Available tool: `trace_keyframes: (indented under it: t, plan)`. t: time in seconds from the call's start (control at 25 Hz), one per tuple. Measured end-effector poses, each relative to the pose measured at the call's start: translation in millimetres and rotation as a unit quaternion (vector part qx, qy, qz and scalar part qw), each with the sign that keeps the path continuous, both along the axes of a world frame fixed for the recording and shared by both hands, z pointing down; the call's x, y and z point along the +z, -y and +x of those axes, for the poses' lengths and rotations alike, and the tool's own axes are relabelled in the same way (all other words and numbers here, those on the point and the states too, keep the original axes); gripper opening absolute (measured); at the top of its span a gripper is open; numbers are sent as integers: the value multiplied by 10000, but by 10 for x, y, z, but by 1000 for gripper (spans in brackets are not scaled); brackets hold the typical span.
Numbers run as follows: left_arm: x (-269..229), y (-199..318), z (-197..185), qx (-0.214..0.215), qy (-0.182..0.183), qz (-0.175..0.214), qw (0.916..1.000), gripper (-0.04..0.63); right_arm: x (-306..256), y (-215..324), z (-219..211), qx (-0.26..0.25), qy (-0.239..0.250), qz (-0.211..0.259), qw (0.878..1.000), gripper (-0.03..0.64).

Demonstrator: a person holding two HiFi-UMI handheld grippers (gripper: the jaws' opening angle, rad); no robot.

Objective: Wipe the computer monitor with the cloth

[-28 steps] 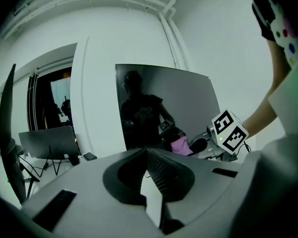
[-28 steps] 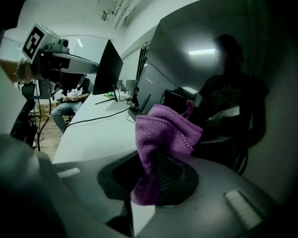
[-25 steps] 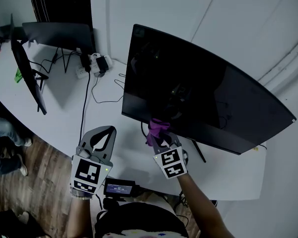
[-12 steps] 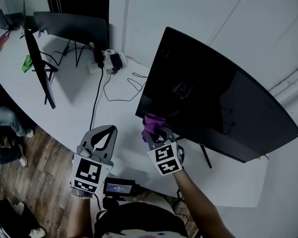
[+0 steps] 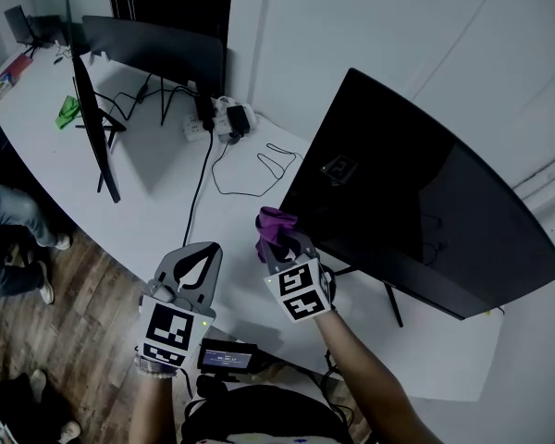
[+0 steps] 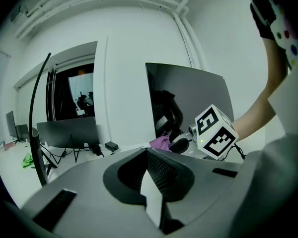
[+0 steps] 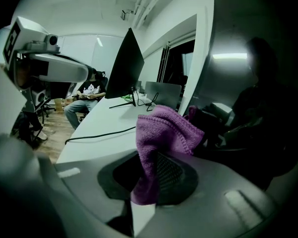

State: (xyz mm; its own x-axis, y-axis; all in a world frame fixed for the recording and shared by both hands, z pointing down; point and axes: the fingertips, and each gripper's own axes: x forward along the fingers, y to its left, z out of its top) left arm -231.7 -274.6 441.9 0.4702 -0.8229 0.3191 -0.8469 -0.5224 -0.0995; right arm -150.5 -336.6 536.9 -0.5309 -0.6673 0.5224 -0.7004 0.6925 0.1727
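Cloth sits pinched in right tool, just beside monitor; left tool closed, empty.

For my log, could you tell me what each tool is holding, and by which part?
Right tool pinches the purple cloth by a lower fold; left tool holds nothing.

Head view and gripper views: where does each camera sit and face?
Head view: on head, looks down at large black curved monitor; left gripper, right gripper, forearms show.
Left gripper view: along shut empty jaws toward monitor; person's arm shows.
Right gripper view: along jaws clamping purple knitted cloth, across white desk.
Shared: monitor, cloth.
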Motion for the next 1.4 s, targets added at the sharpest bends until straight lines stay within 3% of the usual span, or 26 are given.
trace_keyframes:
  t: [0.48, 0.8, 1.04, 1.4]
  plan:
    - [59, -82, -177, -170, -24, -87, 9998, 6, -187, 118, -398, -234, 495, -39, 9985, 67]
    - [38, -54, -101, -71, -45, -47, 10000, 6, -231, 239, -93, 574, 982, -348, 9929, 67]
    - [9, -38, -11, 20, -56, 7, 10000, 6, -387, 266, 57, 1064, 1679, -517, 9787, 67]
    - [-84, -32, 74, 98, -68, 107, 9999, 6, -743, 275, 125, 1329, 2418, -521, 9598, 67]
